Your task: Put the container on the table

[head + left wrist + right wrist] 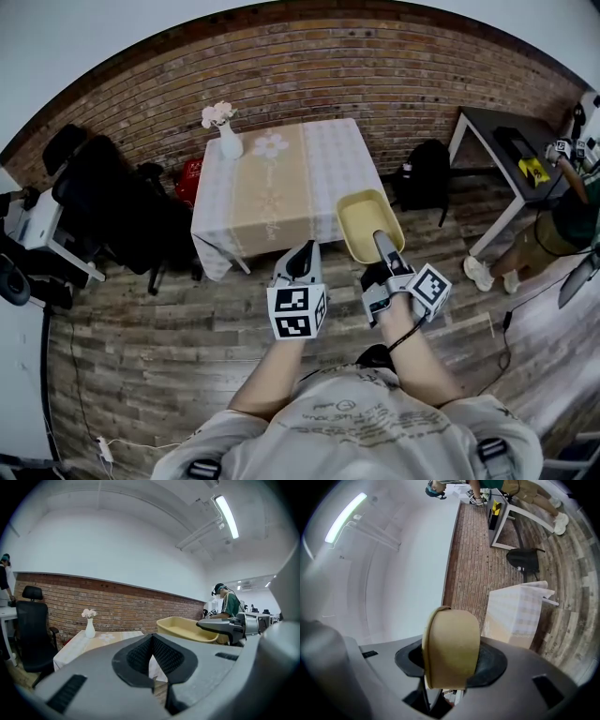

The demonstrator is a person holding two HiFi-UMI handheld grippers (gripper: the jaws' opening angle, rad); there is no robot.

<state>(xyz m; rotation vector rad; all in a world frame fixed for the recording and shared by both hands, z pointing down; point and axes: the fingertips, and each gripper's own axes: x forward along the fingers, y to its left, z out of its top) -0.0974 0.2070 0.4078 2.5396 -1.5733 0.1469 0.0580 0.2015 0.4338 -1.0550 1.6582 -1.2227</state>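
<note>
A shallow yellow container (366,220) hangs in the air just off the near right corner of the cloth-covered table (272,192). My right gripper (382,240) is shut on its near rim, which fills the gap between the jaws in the right gripper view (452,651). The table (515,616) lies beyond it there. My left gripper (302,255) hovers beside it on the left, shut with nothing between the pads (152,660). From the left gripper view the container (185,627) and the right gripper (225,626) show at the right. A white vase of flowers (228,141) stands at the table's far left corner.
Black office chairs (103,206) and a red bag (190,178) crowd the table's left side. A black backpack (427,173) leans by the brick wall on the right. Further right stand a grey desk (511,141) and a person (553,225).
</note>
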